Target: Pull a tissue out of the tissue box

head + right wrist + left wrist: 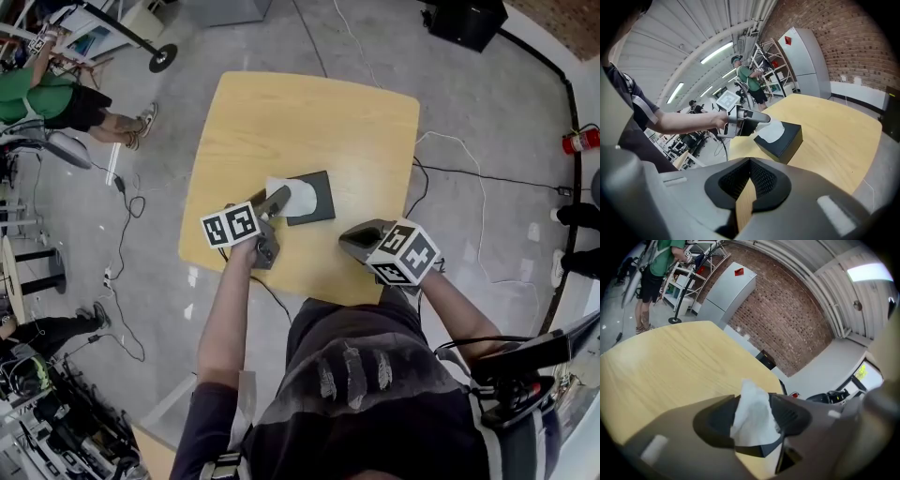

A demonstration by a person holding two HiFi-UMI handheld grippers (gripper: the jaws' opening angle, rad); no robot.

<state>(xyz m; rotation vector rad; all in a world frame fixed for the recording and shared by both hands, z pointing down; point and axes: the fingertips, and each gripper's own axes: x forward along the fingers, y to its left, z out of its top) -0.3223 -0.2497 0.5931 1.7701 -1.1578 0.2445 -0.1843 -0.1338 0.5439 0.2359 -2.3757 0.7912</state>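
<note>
the left gripper (280,196) pinches the tissue (754,414) rising from the black box (324,191) on the desk (309,112), while the right gripper (347,241), near the box, keeps its fingers pressed together, empty.

Tissue box (757,449) mostly hidden behind left gripper (754,408) and pinched tissue (752,420) — only dark corner shows. Bystander in green (33,94) cut off at head view's left edge.

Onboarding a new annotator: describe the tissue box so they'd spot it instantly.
On the light wooden table, toward the person's side, lies a flat tissue box. It's black against the pale wood, with a white tissue rising from its top at the left gripper.
</note>
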